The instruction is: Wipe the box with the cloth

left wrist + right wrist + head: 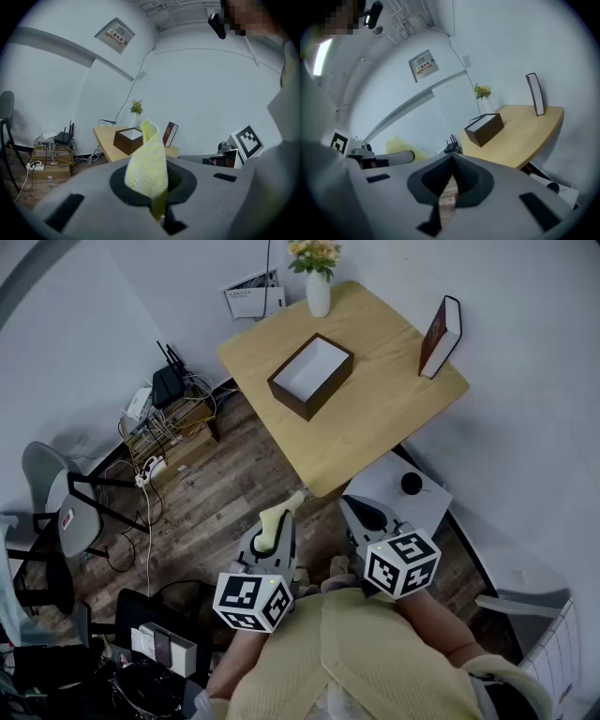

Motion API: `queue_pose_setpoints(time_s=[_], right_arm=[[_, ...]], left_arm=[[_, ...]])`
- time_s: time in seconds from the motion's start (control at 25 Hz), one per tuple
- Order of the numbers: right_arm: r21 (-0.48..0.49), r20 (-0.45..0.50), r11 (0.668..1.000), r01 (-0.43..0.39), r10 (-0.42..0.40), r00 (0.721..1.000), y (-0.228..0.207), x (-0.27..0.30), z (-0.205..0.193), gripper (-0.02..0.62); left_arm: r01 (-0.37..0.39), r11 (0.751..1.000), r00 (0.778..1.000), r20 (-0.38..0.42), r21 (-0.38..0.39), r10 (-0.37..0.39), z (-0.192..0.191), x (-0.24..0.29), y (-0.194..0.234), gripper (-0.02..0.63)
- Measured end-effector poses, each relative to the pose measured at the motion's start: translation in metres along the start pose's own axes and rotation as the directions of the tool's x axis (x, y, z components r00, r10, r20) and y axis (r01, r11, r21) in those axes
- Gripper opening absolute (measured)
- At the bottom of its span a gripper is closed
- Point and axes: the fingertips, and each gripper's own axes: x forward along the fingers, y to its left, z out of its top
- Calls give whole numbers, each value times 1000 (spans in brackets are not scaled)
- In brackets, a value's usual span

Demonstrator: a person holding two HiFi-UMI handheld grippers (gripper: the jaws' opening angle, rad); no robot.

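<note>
- Now, at the far side, on the wooden table (380, 423): the box (310, 374), dark brown outside, white inside, open top up, touched by neither gripper.
- Near, and well apart from that box: the cloth (278, 517), pale yellow and knitted, clamped in the left gripper (275, 532). Jaws closed narrowly on its lower edge, the free part standing up in a loose curl beyond the tips.
- Just to the right, not touching the cloth: the right gripper (364, 515), jaws together at the tips with nothing between them, only floorboards showing through the slit.
- Both grippers held low and near, over the plank floor (216, 493), short of the table's near corner, pointing toward the far side.
- On the table beyond the box: a white vase (318, 293) of flowers at the far edge.
- To the right, a book (441, 337) with a dark red cover, standing upright, well apart from the box.
- Against the far wall, left of the vase: a printed sheet (253, 298).
- Left of the table, by the wall: a black router (169, 385) above a tangle of cables. Nearer on the left, a grey chair (52, 507).
- Right of the grippers, by the table's near corner: a low white stand (427, 507) with a small black thing on top.
</note>
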Motion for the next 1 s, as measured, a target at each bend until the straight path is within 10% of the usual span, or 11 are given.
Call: queue_pose_setpoints(time_s=[1.0], right_arm=[[76, -10, 997, -1, 2, 1000, -64, 13, 11, 29]], left_arm=[[-64, 997, 997, -37, -42, 63, -5, 56, 2, 25]])
